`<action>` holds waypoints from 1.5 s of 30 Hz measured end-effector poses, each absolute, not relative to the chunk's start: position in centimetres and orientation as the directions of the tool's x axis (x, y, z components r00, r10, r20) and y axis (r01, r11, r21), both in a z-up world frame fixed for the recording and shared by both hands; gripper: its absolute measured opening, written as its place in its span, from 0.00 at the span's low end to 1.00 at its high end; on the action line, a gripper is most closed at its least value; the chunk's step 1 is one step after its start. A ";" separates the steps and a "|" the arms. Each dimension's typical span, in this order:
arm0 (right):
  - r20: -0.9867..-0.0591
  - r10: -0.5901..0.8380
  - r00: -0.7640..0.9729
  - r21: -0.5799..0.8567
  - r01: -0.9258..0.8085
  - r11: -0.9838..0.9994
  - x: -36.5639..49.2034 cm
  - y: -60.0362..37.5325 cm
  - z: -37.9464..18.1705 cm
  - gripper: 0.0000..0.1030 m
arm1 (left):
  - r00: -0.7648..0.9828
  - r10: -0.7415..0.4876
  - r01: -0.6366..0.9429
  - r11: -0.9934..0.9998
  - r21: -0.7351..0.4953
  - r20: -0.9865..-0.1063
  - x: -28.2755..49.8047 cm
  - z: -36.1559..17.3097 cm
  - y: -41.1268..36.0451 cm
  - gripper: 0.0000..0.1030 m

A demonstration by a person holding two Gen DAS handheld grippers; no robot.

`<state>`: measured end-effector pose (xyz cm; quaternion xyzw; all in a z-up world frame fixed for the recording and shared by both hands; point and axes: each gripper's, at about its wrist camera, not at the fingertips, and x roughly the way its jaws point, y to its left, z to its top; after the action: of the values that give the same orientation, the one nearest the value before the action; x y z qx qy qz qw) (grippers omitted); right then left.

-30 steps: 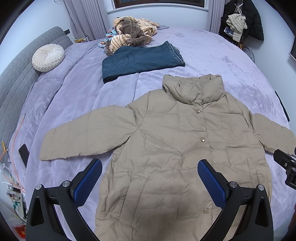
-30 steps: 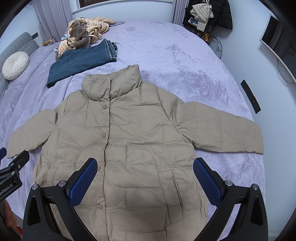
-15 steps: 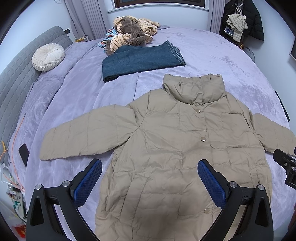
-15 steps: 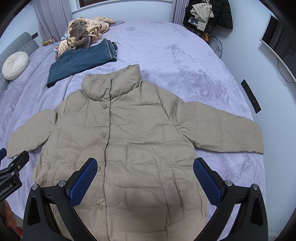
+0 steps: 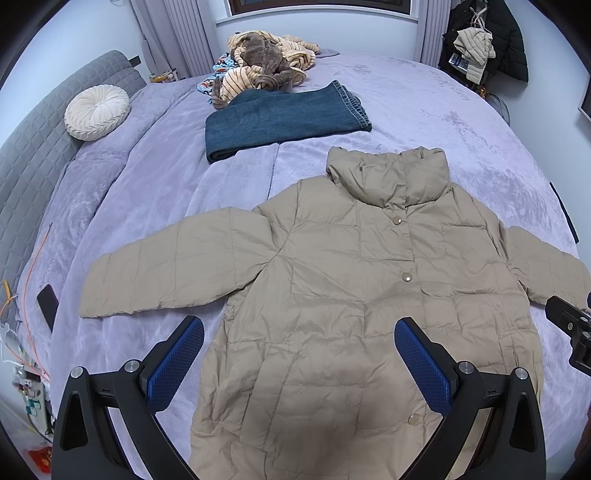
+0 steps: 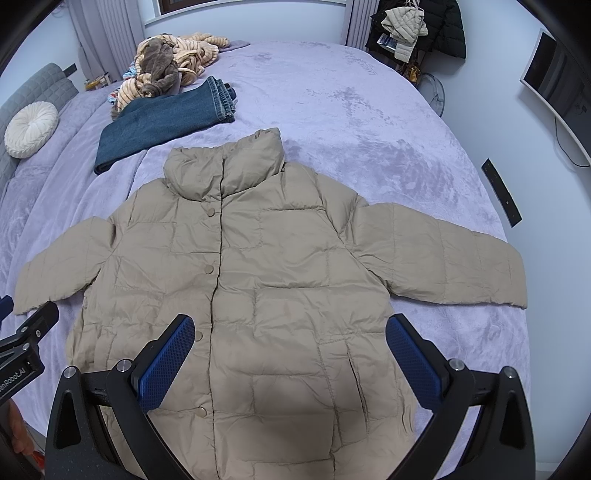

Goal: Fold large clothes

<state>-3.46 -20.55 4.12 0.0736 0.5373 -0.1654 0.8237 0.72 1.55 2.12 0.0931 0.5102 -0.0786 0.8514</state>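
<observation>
A beige puffer jacket (image 5: 332, 280) lies flat, front up and buttoned, on the lilac bed, collar away from me and both sleeves spread out; it also shows in the right wrist view (image 6: 258, 273). My left gripper (image 5: 299, 354) is open and empty, hovering above the jacket's lower left part. My right gripper (image 6: 290, 354) is open and empty above the jacket's lower middle. The left sleeve cuff (image 5: 92, 299) lies left; the right sleeve cuff (image 6: 513, 280) lies right.
Folded blue jeans (image 5: 284, 118) lie beyond the collar, with a heap of striped and brown clothes (image 5: 262, 59) behind. A round white cushion (image 5: 96, 111) rests by the grey headboard. A phone (image 5: 47, 306) lies at the bed's left edge. Coats (image 6: 417, 26) hang at back right.
</observation>
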 end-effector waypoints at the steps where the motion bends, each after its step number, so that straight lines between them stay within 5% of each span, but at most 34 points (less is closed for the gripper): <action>1: -0.910 -0.193 0.368 -0.056 0.351 0.935 -3.5 -20.5 4.1 1.00 | 0.468 -0.038 0.228 0.970 0.079 -0.883 0.7 2.1 1.5 1.00; 36: -0.912 -0.194 0.362 -0.057 0.356 0.933 -3.2 -20.5 4.3 1.00 | 0.463 -0.038 0.221 0.973 0.074 -0.886 0.9 1.5 2.8 1.00; 45: -0.927 -0.145 0.347 -0.009 0.363 0.932 -2.8 -19.3 2.3 1.00 | 0.389 -0.089 0.189 0.982 -0.015 -0.917 2.0 -1.2 5.6 1.00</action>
<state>-2.83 -19.29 2.27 0.0995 0.5496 -0.1558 0.8147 1.97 5.63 -1.16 0.0456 0.5463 -0.0835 0.8322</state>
